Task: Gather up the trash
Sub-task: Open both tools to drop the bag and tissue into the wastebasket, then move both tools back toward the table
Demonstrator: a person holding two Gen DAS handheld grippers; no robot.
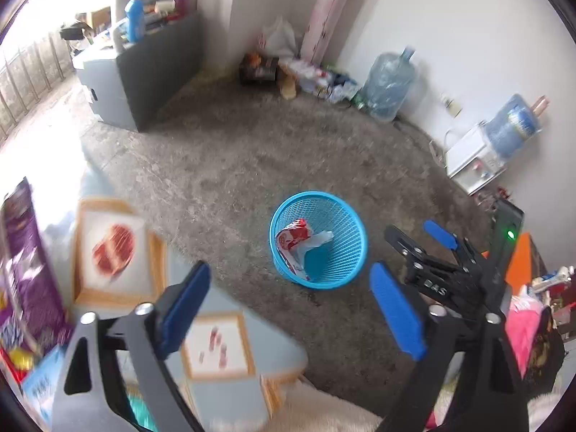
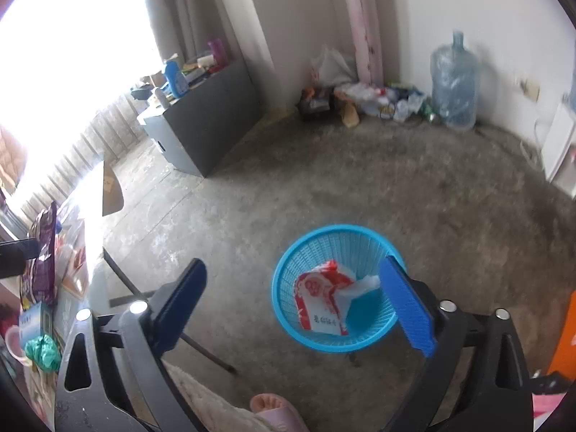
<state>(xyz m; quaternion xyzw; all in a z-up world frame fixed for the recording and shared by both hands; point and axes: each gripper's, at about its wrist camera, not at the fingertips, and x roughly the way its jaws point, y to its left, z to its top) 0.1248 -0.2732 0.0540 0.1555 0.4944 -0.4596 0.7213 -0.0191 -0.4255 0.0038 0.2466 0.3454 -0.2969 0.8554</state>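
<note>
While the left wrist view looked down over the floor, the left hand-held gripper (image 1: 291, 309) stood wide, its blue pads (image 1: 396, 313) well apart with nothing between them. Beyond the pads a blue mesh wastebasket (image 1: 345, 252) sat upright on the grey concrete floor (image 1: 230, 165). Inside it lay a red-and-white wrapper (image 1: 293, 239) and a crumpled pale scrap (image 1: 322, 237), both against the basket's left inner wall. To the right, the right hand-held gripper (image 1: 410, 248) showed from the side, jaws spread, empty. At lower left, a pale blue surface (image 1: 230, 298) carried wood-framed placemats (image 1: 111, 252) and a purple snack bag (image 1: 28, 252). Against the far wall stood a large water jug (image 1: 388, 86), with a litter pile (image 1: 313, 75) near it in the corner.

As seen from the right wrist view, the right hand-held gripper (image 2: 295, 306) was likewise spread wide and held nothing. The wastebasket (image 2: 316, 248) sat between the pads in the picture, partly behind the right pad (image 2: 406, 309). The red-and-white wrapper (image 2: 320, 295) rested inside, the pale scrap (image 2: 363, 286) just beside it. A pink slipper (image 2: 277, 410) showed at the bottom edge. The surface (image 2: 97, 280), cluttered, lay at far left.
</note>
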